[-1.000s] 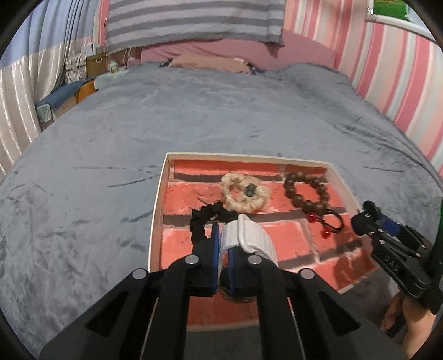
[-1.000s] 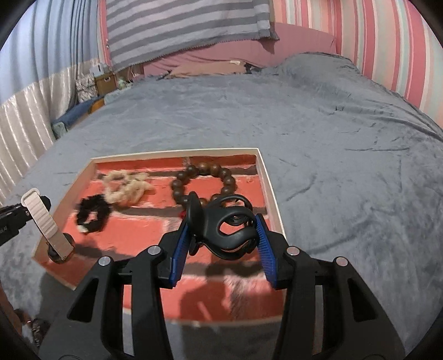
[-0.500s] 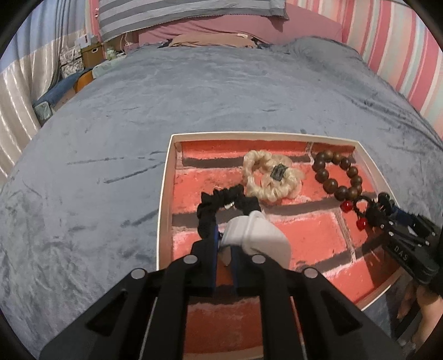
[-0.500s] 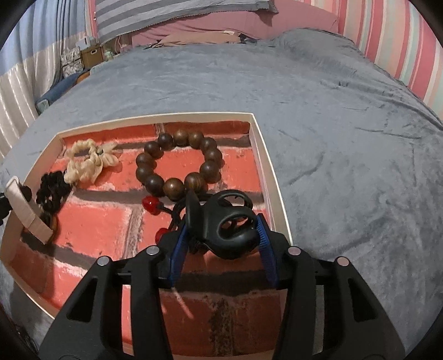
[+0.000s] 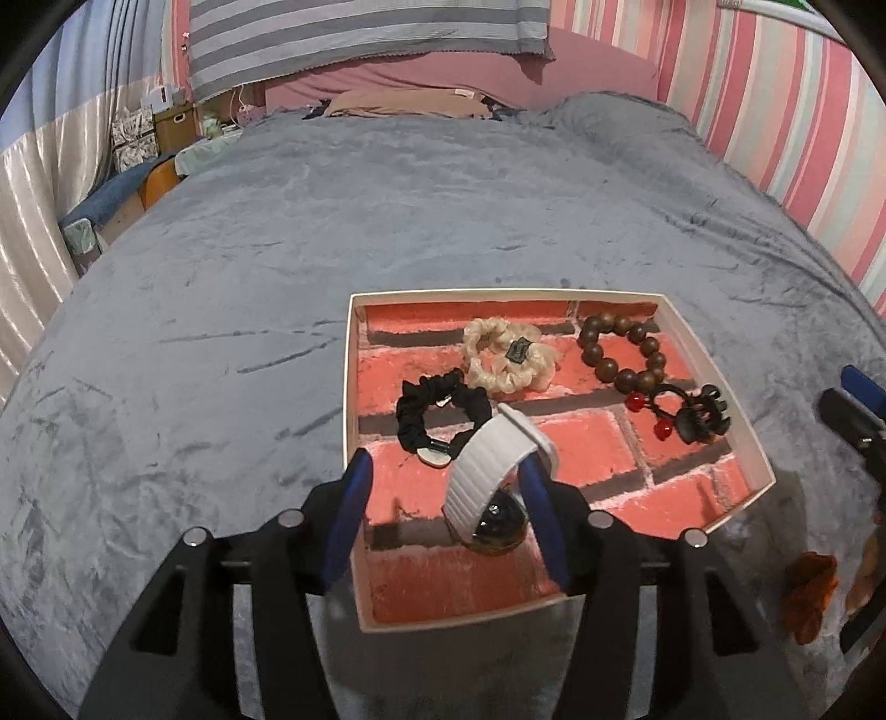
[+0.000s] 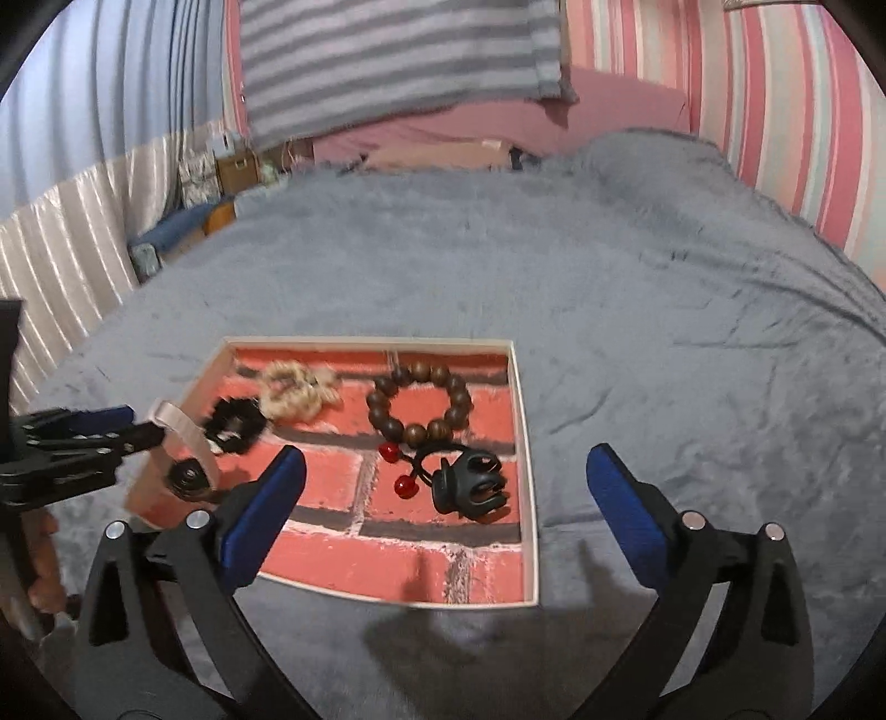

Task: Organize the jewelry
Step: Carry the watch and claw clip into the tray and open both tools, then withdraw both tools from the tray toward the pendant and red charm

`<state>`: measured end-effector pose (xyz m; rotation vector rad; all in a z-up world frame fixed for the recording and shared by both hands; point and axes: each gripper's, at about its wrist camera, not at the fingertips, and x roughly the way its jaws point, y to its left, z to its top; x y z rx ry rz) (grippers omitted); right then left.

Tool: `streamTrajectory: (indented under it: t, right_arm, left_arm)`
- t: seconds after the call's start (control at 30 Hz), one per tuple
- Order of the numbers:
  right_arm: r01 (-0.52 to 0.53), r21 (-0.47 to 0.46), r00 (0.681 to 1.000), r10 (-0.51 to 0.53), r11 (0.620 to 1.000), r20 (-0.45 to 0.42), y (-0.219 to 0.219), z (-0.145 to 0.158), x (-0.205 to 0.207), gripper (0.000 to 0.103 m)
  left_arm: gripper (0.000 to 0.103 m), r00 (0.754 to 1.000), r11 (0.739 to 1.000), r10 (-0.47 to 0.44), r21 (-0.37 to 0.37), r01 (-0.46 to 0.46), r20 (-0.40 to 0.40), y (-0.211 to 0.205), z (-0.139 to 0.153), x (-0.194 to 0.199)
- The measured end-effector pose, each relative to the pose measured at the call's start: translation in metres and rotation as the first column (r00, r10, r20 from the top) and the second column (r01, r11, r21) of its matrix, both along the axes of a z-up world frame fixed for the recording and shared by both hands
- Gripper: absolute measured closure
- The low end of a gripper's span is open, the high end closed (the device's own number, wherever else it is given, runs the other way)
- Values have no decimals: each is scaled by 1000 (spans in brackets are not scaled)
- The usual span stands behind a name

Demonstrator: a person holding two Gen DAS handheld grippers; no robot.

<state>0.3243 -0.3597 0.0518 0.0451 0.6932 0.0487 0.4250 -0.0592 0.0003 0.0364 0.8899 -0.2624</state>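
A shallow white box (image 5: 350, 387) with a red brick-pattern floor lies on the grey bed cover. In it are a black scrunchie (image 5: 437, 412), a cream scrunchie (image 5: 506, 360), a brown bead bracelet (image 5: 620, 349), a black hair tie with red beads (image 5: 656, 412) and a black claw clip (image 5: 700, 418). A watch with a white strap (image 5: 490, 476) stands in the box between the fingers of my open left gripper (image 5: 446, 518). My right gripper (image 6: 443, 509) is open and empty, drawn back above the box's near edge (image 6: 387, 595), with the claw clip (image 6: 470, 484) lying free in front of it.
The grey bed cover (image 5: 277, 249) spreads around the box. Pillows and a striped blanket (image 5: 360, 44) lie at the far end. A pink striped wall (image 5: 775, 111) is on the right, and curtains and clutter (image 5: 133, 138) on the left.
Both grippers have opened. The left let go of the watch in the box. The right let go of the claw clip next to the bead bracelet and pulled back.
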Motion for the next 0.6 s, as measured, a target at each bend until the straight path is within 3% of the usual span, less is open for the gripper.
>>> streamTrajectory:
  t: [0.2,0.33,0.6]
  right_arm:
    - [18,2,999,-18,1000,29,-3,12,-20,4]
    - [21,-20,1000,-21,1000,13,-2,3,-20,4]
    - [37,-14,999,-37,999,13,-10,-22,-36,4]
  left_arm:
    - [42,1000,1000,17,8,-17,-2,5,-8,7]
    - [42,999,999,26,28,-25,-23,6,-15,13]
    - [35,1000,999,18,-32,-18,11,36,2,-18]
